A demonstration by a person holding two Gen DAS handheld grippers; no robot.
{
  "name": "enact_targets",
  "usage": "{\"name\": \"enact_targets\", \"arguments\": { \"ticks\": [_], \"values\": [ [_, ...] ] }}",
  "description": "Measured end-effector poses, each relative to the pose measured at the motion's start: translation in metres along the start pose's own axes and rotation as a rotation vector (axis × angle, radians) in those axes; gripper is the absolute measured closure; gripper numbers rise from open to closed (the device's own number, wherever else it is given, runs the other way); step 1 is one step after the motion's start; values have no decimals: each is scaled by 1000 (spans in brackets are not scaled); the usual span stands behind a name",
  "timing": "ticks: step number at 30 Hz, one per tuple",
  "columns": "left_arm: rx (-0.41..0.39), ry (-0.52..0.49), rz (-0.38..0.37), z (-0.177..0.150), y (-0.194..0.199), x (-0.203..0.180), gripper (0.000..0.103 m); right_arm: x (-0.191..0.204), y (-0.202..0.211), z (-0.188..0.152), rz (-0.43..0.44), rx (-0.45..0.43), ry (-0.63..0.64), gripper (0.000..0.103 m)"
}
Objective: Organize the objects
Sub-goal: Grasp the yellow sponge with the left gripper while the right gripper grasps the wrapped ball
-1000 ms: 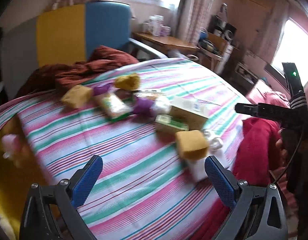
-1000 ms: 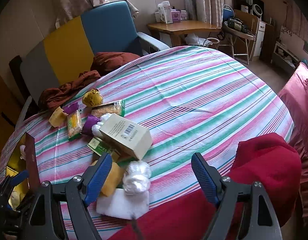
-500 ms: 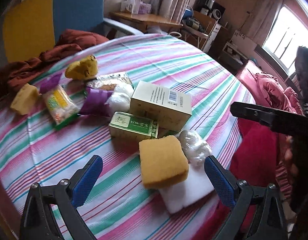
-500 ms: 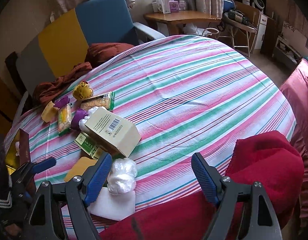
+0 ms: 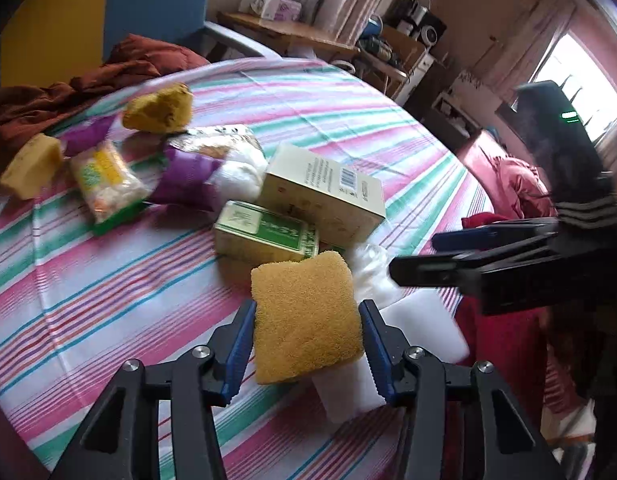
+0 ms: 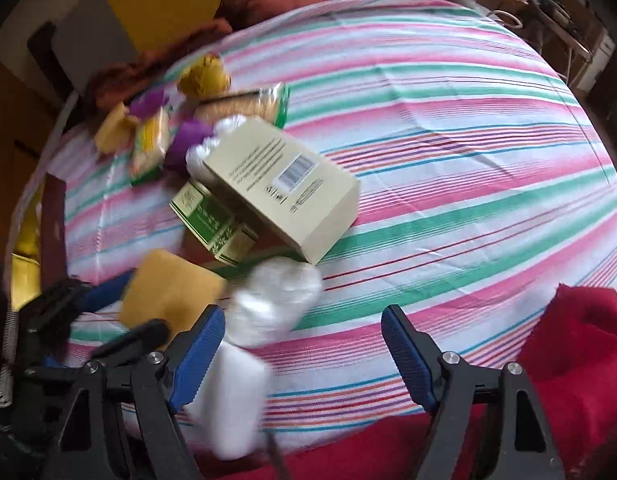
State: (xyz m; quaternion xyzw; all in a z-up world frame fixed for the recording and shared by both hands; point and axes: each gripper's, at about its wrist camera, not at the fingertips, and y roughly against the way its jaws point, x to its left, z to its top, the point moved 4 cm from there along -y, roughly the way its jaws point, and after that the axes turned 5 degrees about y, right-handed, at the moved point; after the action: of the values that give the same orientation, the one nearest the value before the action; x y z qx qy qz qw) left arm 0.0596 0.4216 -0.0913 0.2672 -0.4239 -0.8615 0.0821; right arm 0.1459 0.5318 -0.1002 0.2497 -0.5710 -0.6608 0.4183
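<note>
Left claw (image 5: pixel 306 344) closing on yellow sponge (image 5: pixel 306 316); right claw (image 6: pixel 304 354) spread, narrowing, empty

Sponge (image 5: pixel 306 318): porous, rough, matt yellow foam. Beside it, block (image 5: pixel 422 326): smooth white foam. Striped cloth (image 5: pixel 120 280): woven, matt. Box (image 5: pixel 324 192): matt cardboard.

A yellow sponge (image 5: pixel 306 316) lay flat on the striped cloth, partly over a white foam block (image 5: pixel 408 344). Just beyond it sat a crumpled clear bag (image 6: pixel 274 300), a green box (image 5: pixel 264 232) and a larger beige box (image 5: pixel 324 192) leaning across the green one. Farther back lay a purple packet (image 5: pixel 188 178), a noodle pack (image 5: pixel 104 180), a snack bag (image 6: pixel 248 106), another sponge (image 5: pixel 30 166) and a yellow plush toy (image 5: pixel 158 108).
</note>
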Motion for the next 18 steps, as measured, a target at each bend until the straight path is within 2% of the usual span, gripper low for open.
{"name": "enact_targets", "arguments": {
  "ticks": [6,9,12,14,16,18],
  "values": [
    [-18,28,23,-11,13,19,52,18,-12,9,24,57,7,24],
    [-18,43,28,-20,17,26,52,20,-21,9,-24,96,1,27],
    [-21,58,29,-29,26,33,52,19,-25,12,-33,106,-22,28],
    [-29,61,36,-34,32,36,52,19,-29,12,-21,123,-27,36],
    [-39,67,44,-38,39,39,52,22,-32,10,-8,139,-12,60],
    [-49,78,47,-42,46,43,52,25,-30,9,0,131,5,62]
  ]
}}
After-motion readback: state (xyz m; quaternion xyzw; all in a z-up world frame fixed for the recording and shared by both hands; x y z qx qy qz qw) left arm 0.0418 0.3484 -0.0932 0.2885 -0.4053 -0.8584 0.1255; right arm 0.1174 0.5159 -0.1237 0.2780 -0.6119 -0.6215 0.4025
